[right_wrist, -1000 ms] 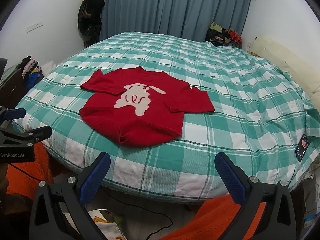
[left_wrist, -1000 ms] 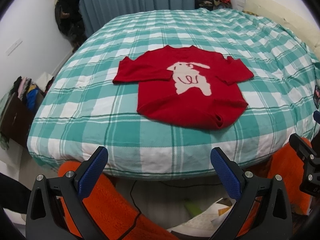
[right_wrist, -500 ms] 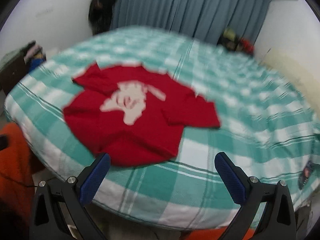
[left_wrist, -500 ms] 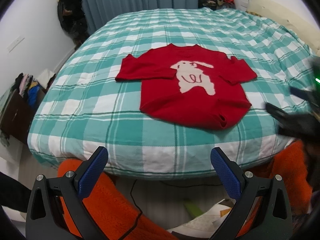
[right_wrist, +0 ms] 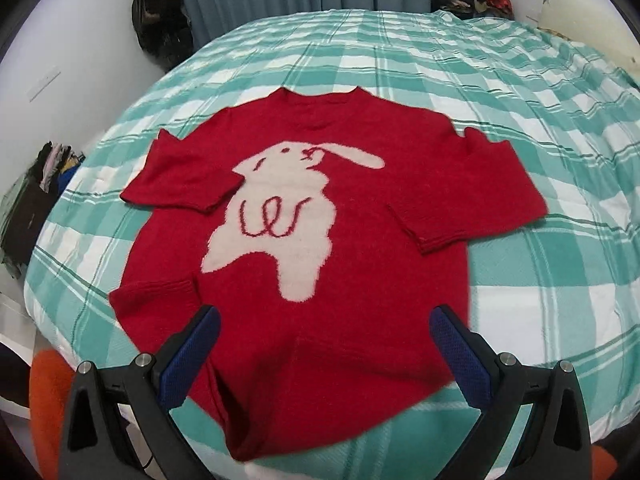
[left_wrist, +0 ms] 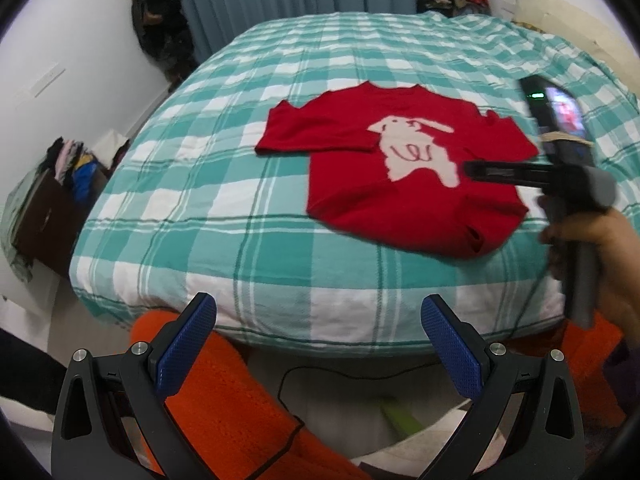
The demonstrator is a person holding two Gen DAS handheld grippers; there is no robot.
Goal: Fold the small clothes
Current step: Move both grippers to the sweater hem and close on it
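Checked bed (right_wrist: 540, 300) carries red sweater (right_wrist: 320, 272), flat, face up, hem nearest, collar far. Left gripper (left_wrist: 318, 344) back off bed edge, jaws apart, empty. Right gripper (right_wrist: 326, 344) over hem, jaws apart, empty; nearer, likely first to grasp.

No legible text, labels or brand names, red sweater (right_wrist: 344, 280) bearing only a white rabbit motif (right_wrist: 280, 216), lit device screen (left_wrist: 564, 110) too blurred to read
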